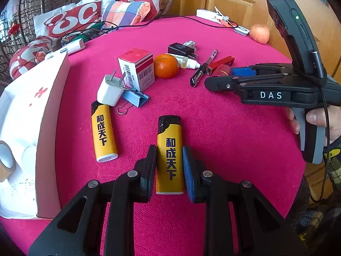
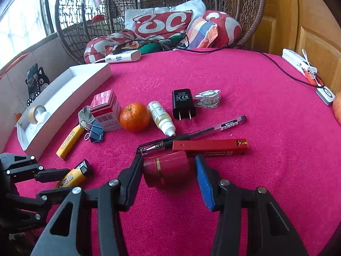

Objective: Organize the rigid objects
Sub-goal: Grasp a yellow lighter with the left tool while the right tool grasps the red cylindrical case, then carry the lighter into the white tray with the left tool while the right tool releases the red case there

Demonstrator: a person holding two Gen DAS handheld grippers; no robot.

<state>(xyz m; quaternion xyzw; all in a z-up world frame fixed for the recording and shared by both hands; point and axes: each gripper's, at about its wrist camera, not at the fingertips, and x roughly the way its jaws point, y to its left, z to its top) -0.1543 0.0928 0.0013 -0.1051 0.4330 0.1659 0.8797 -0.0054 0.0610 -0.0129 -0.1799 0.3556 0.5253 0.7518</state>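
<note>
left claw (image 1: 169,166): I see it clenched on the near yellow lighter (image 1: 169,149), flat on the cloth.
right claw (image 2: 168,170): around the red cylinder (image 2: 167,171); left pad touching, blue pad just off, so I call it not yet gripping.
surface: pink tablecloth (image 2: 245,202), round table, cluttered.
mid clutter: second yellow lighter (image 1: 104,134), blue binder clip (image 1: 135,98), orange (image 2: 134,117), pen (image 2: 191,134).
left side: white tray (image 2: 64,93) with tape roll (image 2: 37,111).
far: wicker chair (image 2: 245,10) with cushions; wooden door (image 1: 230,2).

Close wrist views; shared pink table (image 1: 213,128)
</note>
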